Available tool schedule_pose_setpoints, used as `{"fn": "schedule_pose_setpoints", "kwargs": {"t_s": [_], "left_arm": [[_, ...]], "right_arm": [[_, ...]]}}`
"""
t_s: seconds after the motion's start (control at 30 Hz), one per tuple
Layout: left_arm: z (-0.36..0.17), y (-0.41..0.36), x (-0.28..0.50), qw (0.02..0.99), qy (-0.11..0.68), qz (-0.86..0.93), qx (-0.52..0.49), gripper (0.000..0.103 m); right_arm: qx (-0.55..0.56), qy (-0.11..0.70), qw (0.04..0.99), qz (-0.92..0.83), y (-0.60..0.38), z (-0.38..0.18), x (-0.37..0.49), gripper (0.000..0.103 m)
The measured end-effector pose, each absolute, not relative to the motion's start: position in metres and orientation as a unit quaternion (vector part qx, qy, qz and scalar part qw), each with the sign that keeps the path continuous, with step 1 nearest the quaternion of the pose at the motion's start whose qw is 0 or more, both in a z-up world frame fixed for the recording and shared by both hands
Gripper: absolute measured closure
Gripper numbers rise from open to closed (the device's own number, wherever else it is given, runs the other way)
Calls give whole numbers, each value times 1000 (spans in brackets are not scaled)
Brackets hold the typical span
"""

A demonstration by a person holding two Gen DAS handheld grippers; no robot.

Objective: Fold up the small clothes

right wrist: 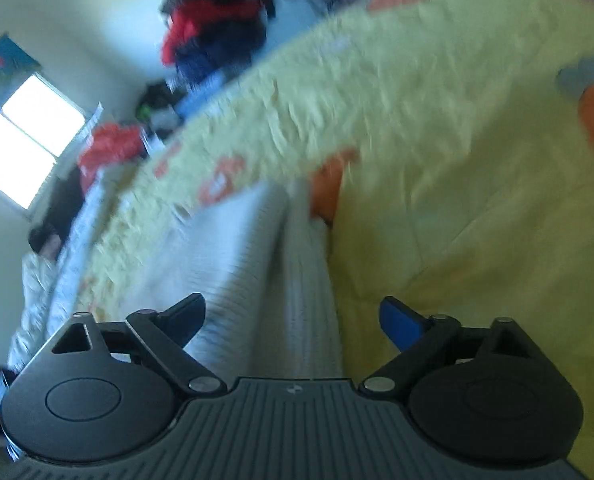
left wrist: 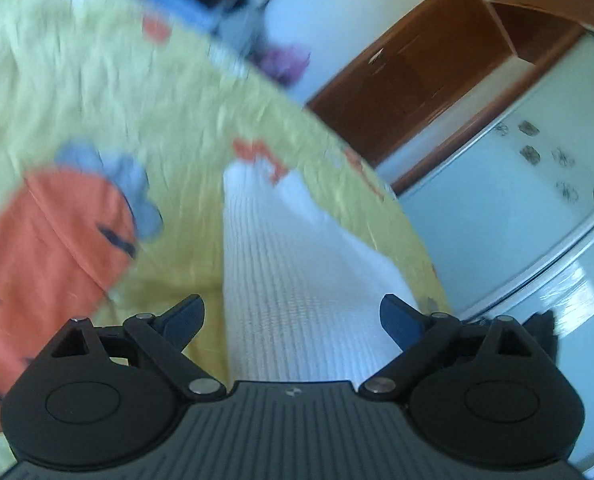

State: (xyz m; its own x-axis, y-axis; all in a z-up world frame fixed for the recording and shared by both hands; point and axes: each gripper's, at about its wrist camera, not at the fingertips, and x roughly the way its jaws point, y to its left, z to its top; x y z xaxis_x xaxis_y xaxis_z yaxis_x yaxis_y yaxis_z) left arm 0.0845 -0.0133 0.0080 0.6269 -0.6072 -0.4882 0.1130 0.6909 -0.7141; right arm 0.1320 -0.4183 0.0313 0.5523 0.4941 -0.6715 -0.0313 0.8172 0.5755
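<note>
A white ribbed garment (left wrist: 293, 280) lies on a yellow bedspread (left wrist: 117, 92) printed with orange and grey shapes. My left gripper (left wrist: 293, 316) hovers just over it with the jaws spread wide; the cloth runs beneath and between the fingers (left wrist: 185, 316), which do not press on it. In the right wrist view the same white garment (right wrist: 265, 272) lies folded into a long strip with a crease down its middle. My right gripper (right wrist: 293, 316) stands open above the strip's near end, clear of the cloth. Both views are blurred.
A heap of red, blue and dark clothes (right wrist: 217, 28) sits at the bed's far edge, with more red clothing (right wrist: 109, 148) beside a bright window (right wrist: 25, 140). A brown wooden door (left wrist: 425, 64) and pale wardrobe panels (left wrist: 517, 200) stand past the bed's right side.
</note>
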Motion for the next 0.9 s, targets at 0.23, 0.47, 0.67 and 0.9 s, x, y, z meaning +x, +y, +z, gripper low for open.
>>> {"fn": "schedule_pose_setpoints", "kwargs": {"t_s": [0.23, 0.47, 0.67, 0.9], "left_arm": [[-4, -44, 117, 827, 426, -200, -308, 20], [14, -51, 120, 854, 421, -193, -239, 50], [38, -42, 117, 866, 419, -185, -200, 57], [68, -17, 125, 894, 397, -146, -147, 57]], "right_arm": [[246, 439, 841, 197, -387, 21, 136, 36], [239, 417, 852, 206, -385, 39, 131, 56], [264, 400, 849, 224, -375, 54, 136, 60], [286, 396, 833, 259, -344, 58, 160, 62]]}}
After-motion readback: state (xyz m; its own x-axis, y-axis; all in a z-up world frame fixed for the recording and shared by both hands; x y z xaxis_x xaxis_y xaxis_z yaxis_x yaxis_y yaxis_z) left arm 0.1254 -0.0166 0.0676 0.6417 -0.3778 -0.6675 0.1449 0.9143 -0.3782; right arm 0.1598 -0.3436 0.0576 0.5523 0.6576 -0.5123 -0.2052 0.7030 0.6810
